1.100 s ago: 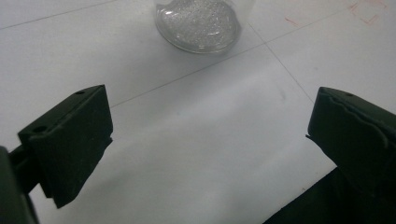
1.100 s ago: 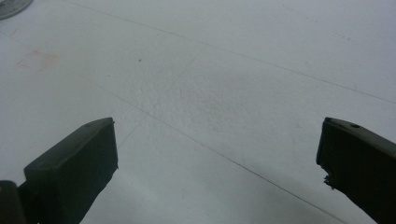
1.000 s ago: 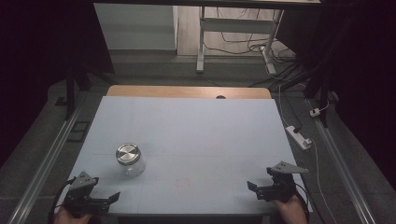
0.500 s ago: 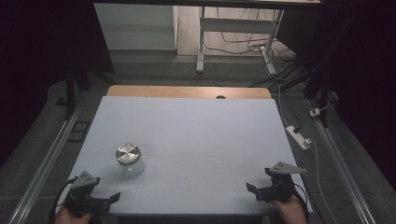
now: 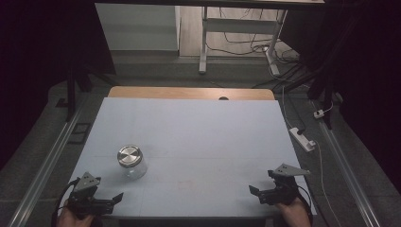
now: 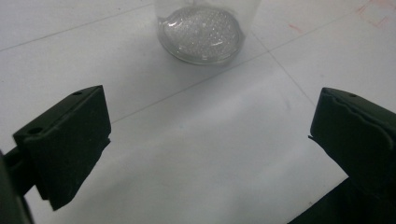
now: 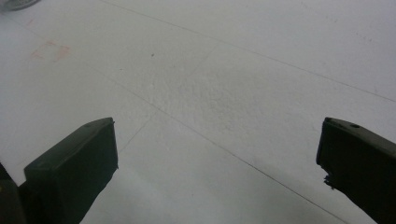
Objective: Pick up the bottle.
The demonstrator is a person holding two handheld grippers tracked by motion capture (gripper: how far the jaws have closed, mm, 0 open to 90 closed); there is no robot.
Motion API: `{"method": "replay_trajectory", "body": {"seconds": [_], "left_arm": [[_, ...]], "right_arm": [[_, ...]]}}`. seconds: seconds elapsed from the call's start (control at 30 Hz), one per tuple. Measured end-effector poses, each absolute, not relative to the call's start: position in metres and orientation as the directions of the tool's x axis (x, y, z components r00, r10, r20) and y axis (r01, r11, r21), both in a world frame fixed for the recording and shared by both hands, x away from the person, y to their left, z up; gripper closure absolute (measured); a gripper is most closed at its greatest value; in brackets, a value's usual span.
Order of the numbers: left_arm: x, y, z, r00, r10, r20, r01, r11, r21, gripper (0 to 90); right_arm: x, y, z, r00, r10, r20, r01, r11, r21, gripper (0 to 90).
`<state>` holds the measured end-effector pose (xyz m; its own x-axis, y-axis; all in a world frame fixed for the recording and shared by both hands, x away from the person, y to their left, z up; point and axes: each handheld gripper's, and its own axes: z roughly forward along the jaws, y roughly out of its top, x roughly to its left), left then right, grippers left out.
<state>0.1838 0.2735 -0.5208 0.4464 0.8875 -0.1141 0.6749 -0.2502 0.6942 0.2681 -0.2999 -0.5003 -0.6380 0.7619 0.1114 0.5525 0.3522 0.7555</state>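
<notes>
Dark room, cables on the floor behind; pale desk with a wooden strip along its far edge. Faint grid lines and a reddish smudge mark the surface.

Jar: clear glass, metal lid, upright on the left half of the desk, nearer the person's side. In the left gripper view its ribbed base sits ahead of the jaws, slightly left of centre, apart from them.

Left tongs: at the near left corner of the desk, held in a hand, pointing right. Jaws have just been opening and now stand wide apart, nothing between them but bare desk. Jar lies just beyond and to the right of them, not touched.

Right tongs: at the near right corner, held in a hand, pointing left toward the desk middle. Jaws wide apart, nothing gripped; bare surface between them. Well apart from the jar.

2 tongs, both empty, both low over the desk
</notes>
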Motion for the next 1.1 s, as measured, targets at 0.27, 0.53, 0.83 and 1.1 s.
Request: {"method": "replay_trajectory", "body": {"seconds": [0.27, 0.53, 0.83, 1.1], "left_arm": [[0.187, 0.275, -0.521, 0.440, 0.889, -0.125, 0.676, -0.235, 0.698, 0.0], [0.190, 0.275, -0.520, 0.446, 0.886, -0.129, 0.671, -0.236, 0.703, 0.0], [0.202, 0.276, -0.521, 0.465, 0.876, -0.128, 0.657, -0.245, 0.713, 0.0], [0.211, 0.277, -0.524, 0.470, 0.874, -0.125, 0.643, -0.242, 0.727, 0.0]], "right_arm": [[0.269, -0.300, -0.500, -0.642, 0.759, 0.109, 0.551, 0.359, 0.753, 0.0], [0.269, -0.299, -0.501, -0.644, 0.757, 0.109, 0.550, 0.360, 0.753, 0.0], [0.269, -0.298, -0.501, -0.650, 0.752, 0.109, 0.554, 0.371, 0.745, 0.0], [0.269, -0.298, -0.501, -0.651, 0.751, 0.109, 0.553, 0.372, 0.746, 0.0]]}}
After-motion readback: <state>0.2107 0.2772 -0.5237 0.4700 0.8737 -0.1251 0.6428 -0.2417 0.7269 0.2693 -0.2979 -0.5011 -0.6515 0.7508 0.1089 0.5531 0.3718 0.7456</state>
